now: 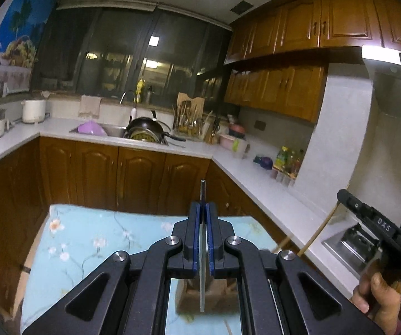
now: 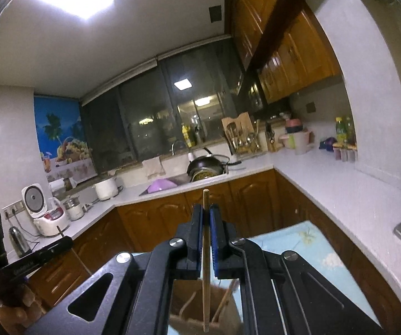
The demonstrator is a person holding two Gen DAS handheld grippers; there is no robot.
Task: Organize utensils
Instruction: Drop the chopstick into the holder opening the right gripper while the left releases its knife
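Note:
My left gripper [image 1: 203,209] is shut on a thin grey metal utensil [image 1: 202,265] that runs up between the blue pads, its tip poking out above. My right gripper [image 2: 206,213] is shut on a wooden chopstick [image 2: 206,279] held upright. Both are lifted above a table with a light blue floral cloth [image 1: 94,240], which also shows in the right wrist view [image 2: 312,248]. A brown holder [image 2: 197,315] with another chopstick in it sits below the right gripper; it shows under the left gripper too [image 1: 220,298]. The right gripper [image 1: 367,215] appears at the right of the left wrist view.
A white L-shaped counter [image 1: 256,178] runs around the room over brown cabinets. A sink [image 1: 111,131] holds a purple bowl and a black wok. A utensil rack [image 1: 189,122], bottles [image 1: 287,159], a rice cooker [image 2: 47,215] and a kettle [image 2: 19,240] stand on the counter.

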